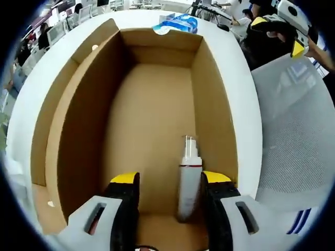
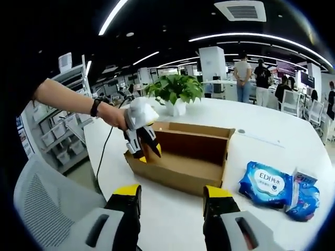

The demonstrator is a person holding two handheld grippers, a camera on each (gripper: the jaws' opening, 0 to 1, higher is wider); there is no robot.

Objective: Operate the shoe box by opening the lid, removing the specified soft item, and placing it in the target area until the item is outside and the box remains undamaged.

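The cardboard shoe box [image 1: 84,120] stands open on a white table, its lid flap [image 1: 49,115] folded out to one side. Inside on the box floor lies a white tube [image 1: 189,178] with a clear cap and a red band. My left gripper [image 1: 170,180] reaches down into the box, open, with the tube just inside its right finger [image 1: 216,178]. In the right gripper view the same box [image 2: 178,175] sits mid-table, and a hand holds the left gripper [image 2: 142,137] over its left end. My right gripper [image 2: 172,193] hovers open above the table's near edge, holding nothing.
Blue wipe packs [image 2: 268,184] lie on the table [image 2: 272,136] to the right of the box, and one blue pack [image 1: 178,23] shows beyond the box's far end. A grey mesh chair [image 1: 298,125] stands beside the table. A potted plant [image 2: 175,90] sits behind the box.
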